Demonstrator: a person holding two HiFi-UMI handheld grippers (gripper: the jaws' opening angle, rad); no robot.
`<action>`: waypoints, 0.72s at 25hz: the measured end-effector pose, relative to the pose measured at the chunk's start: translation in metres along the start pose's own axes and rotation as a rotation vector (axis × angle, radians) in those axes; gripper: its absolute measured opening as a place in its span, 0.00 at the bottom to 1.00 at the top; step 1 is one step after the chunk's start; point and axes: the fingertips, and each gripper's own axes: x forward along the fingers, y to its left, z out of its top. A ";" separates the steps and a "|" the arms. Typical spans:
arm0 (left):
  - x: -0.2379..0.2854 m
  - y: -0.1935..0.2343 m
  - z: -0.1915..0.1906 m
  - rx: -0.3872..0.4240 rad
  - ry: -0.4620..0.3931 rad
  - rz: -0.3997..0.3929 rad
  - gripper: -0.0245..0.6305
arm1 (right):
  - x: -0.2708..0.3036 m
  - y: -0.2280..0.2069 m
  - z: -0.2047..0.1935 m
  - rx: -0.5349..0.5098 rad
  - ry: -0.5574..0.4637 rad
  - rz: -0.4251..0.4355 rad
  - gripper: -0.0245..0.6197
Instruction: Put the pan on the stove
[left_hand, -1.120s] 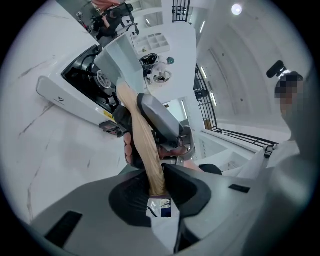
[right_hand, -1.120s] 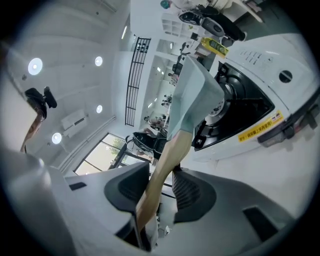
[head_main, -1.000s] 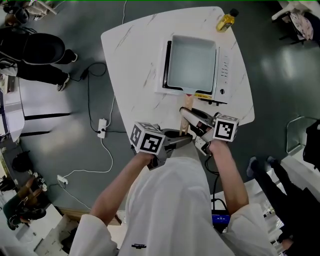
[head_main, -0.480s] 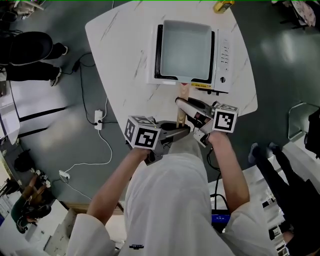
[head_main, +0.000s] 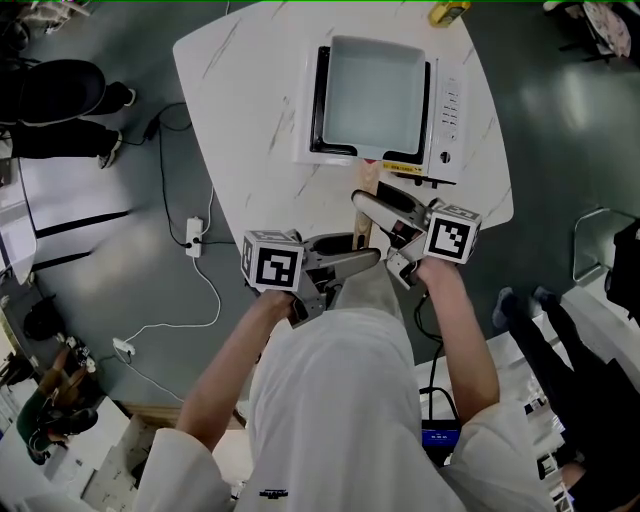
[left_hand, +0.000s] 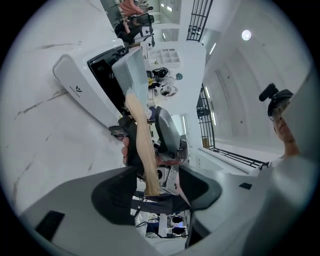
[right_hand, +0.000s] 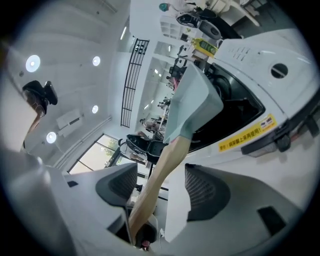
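A pale grey-green square pan sits on the black top of the white stove. Its wooden handle points back toward me over the table. My left gripper is at the handle's end, and my right gripper is further up the handle, nearer the stove. Both have just been opening. In the left gripper view the handle ends between the parted jaws of the left gripper. In the right gripper view the handle runs through the right gripper with gaps beside it.
The white marble table is small, with its front edge close under both grippers. A yellow bottle stands at the far edge. A power strip and cable lie on the floor to the left, and people stand at the left.
Both grippers' jaws have spread apart and let go of the handle. The left gripper's cube has rolled and shifted a little left. The pan stays on the stove.
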 end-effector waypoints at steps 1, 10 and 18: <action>-0.001 0.000 0.000 0.008 -0.001 0.004 0.44 | -0.002 -0.002 0.002 0.002 -0.005 -0.009 0.50; -0.017 -0.003 0.012 0.155 -0.062 0.093 0.57 | -0.020 -0.007 0.017 -0.069 -0.030 -0.104 0.61; -0.053 -0.037 0.040 0.408 -0.187 0.293 0.67 | -0.056 0.033 0.039 -0.281 -0.126 -0.245 0.59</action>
